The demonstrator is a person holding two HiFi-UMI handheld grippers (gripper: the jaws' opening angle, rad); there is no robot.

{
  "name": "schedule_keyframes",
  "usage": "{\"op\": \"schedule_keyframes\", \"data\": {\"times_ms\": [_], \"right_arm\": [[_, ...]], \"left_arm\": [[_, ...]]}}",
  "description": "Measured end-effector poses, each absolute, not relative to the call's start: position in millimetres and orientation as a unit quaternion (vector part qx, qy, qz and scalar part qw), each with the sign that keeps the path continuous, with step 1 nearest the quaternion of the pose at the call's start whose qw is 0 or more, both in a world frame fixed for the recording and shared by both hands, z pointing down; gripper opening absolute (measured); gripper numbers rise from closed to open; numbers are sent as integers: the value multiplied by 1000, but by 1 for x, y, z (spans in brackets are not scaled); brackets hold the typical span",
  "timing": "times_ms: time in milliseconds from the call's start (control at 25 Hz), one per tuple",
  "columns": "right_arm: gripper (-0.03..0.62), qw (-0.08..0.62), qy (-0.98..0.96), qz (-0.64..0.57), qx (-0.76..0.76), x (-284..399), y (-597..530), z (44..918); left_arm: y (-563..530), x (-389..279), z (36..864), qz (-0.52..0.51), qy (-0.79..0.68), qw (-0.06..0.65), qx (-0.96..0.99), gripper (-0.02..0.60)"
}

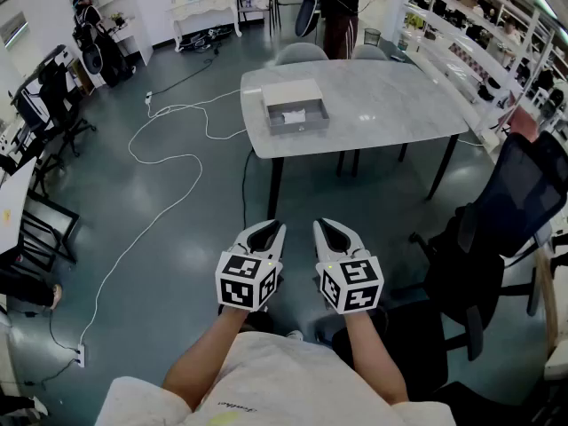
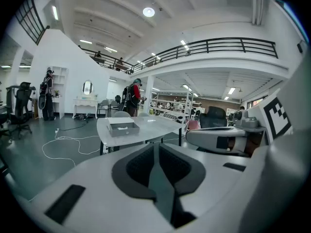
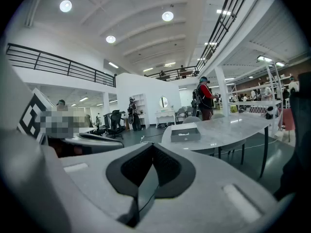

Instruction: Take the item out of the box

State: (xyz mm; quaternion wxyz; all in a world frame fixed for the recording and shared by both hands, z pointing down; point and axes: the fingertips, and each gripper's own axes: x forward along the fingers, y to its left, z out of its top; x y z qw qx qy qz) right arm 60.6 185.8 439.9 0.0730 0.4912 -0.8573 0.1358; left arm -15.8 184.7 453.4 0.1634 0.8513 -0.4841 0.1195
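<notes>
One pale marbled counter (image 1: 382,105), well ahead of the person. One open grey box (image 1: 297,124), resting on the counter's left part. Two hand-held units, left gripper (image 1: 266,227) and right gripper (image 1: 330,226), side by side near the person's body, well apart from the counter; each has its jaws closed together on nothing. One white item (image 1: 293,114), lying inside the box.
</notes>
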Motion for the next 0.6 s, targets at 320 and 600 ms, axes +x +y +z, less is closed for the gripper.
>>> {"op": "schedule_keyframes", "data": {"times_ms": [320, 600], "right_arm": [[5, 76, -853, 149, 494, 58, 156, 450], [5, 90, -847, 158, 500, 46, 97, 464]], "left_arm": [[153, -19, 465, 122, -478, 176, 852, 35], [91, -29, 479, 119, -465, 193, 856, 35]]}}
